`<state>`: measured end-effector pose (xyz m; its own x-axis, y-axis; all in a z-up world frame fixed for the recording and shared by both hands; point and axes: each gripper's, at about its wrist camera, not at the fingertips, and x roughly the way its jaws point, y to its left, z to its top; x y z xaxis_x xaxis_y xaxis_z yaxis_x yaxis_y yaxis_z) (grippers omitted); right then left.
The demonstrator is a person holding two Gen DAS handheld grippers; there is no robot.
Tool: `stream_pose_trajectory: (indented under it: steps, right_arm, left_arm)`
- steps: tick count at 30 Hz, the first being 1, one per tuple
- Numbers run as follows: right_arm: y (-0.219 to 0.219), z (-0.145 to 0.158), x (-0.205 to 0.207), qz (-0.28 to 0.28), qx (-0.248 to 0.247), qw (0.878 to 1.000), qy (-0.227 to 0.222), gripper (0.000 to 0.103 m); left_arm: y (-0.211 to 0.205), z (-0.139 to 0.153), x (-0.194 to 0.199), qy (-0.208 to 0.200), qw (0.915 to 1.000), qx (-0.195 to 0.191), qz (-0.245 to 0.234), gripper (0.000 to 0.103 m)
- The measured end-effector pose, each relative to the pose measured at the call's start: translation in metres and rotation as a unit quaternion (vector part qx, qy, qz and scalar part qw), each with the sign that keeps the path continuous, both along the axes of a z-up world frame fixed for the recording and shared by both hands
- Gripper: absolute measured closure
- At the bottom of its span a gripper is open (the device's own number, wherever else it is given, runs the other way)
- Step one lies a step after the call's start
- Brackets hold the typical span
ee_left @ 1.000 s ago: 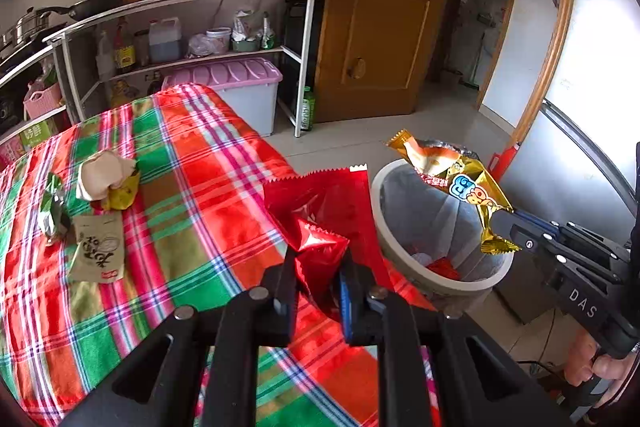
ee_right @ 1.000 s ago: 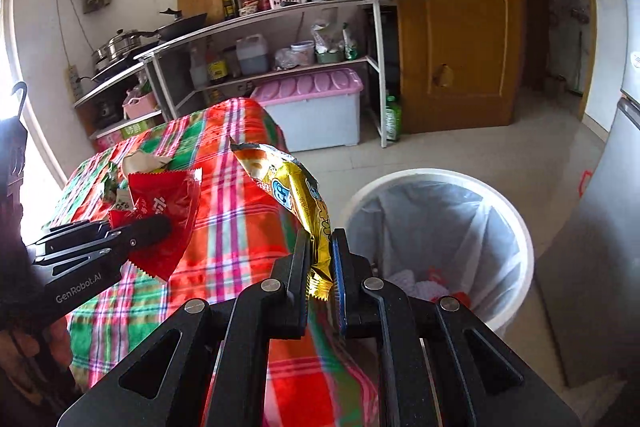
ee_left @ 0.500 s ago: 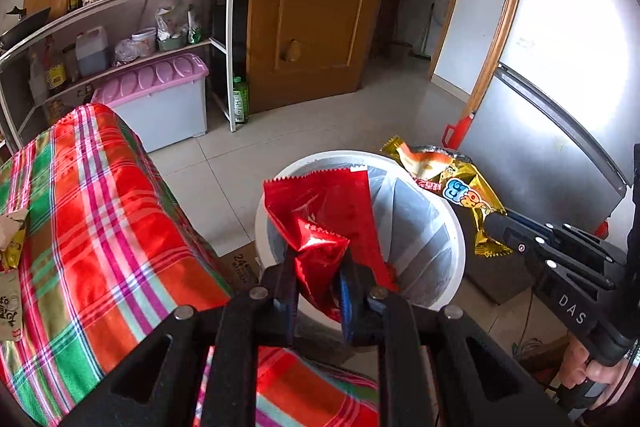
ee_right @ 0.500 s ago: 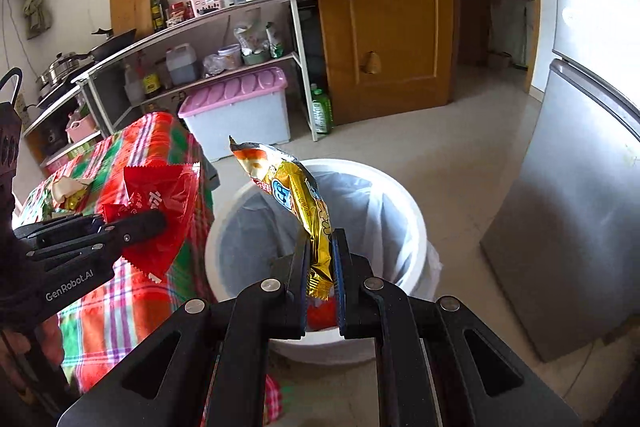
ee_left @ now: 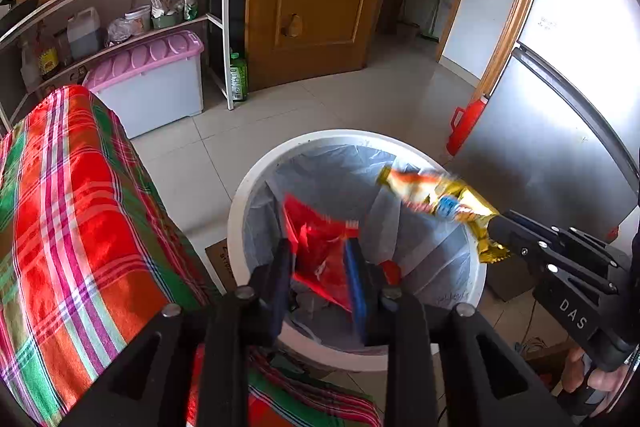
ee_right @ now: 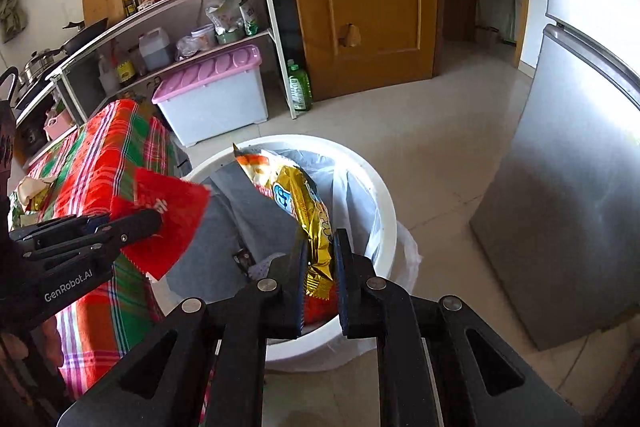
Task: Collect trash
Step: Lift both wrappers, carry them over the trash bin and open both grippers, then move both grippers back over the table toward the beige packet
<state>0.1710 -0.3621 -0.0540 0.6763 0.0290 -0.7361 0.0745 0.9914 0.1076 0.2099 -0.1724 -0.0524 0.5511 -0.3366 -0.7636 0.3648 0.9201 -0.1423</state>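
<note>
The white trash bin (ee_left: 240, 195) with a grey liner stands on the floor beside the table. My left gripper (ee_left: 318, 251) hangs over its mouth and its jaws are opening. The red wrapper (ee_left: 320, 259) is blurred between them, with gaps to the pads. My right gripper (ee_right: 320, 251) is also over the bin (ee_right: 384, 211), jaws opening. The gold snack wrapper (ee_right: 308, 211) still stands between its fingers, with a gap on the right side. Each wrist view shows the other gripper: the right one (ee_left: 496, 227) with the gold wrapper (ee_left: 440, 199), the left one (ee_right: 156, 221) with the red wrapper (ee_right: 168, 223).
The table with a red-green plaid cloth (ee_left: 80, 207) lies to the left of the bin, more trash (ee_right: 32, 191) at its far end. A steel fridge (ee_left: 540, 147) and a red container (ee_left: 464, 127) stand on the right. A pink-lidded box (ee_left: 152, 83) sits under the shelves.
Both grippers have swung from the table edge to above the bin and dipped towards it. Their jaws have parted, and the red wrapper has slackened between the left fingers.
</note>
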Motion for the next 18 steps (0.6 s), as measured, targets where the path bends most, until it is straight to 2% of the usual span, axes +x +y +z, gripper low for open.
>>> stream_pose_trajectory:
  steps: [1,2,3,5,10,18]
  right_arm:
    - [0.000,-0.002,0.001,-0.001,0.001,1.000,0.004,0.086]
    - [0.000,-0.004,0.002,-0.003,0.001,1.000,0.007,0.079]
    - [0.000,-0.005,0.002,-0.003,0.001,1.000,0.009,0.069]
    - [-0.001,-0.007,0.002,-0.004,0.002,1.000,0.010,0.062]
    - [0.000,-0.006,-0.004,-0.004,0.011,1.000,0.006,0.062]
    - [0.018,0.014,-0.015,0.007,0.008,1.000,-0.021,0.062]
  left_arm:
    - [0.001,0.000,0.000,0.001,1.0000,-0.003,0.001,0.059]
    - [0.001,0.001,-0.001,0.000,1.0000,-0.004,0.003,0.044]
    - [0.001,0.001,-0.001,-0.001,1.0000,-0.005,0.005,0.041]
    - [0.002,0.002,-0.002,-0.001,0.9999,-0.010,0.004,0.041]
    - [0.010,0.008,-0.009,-0.005,0.9998,-0.015,0.007,0.041]
    - [0.042,0.029,-0.026,-0.026,0.9990,-0.018,0.032,0.041]
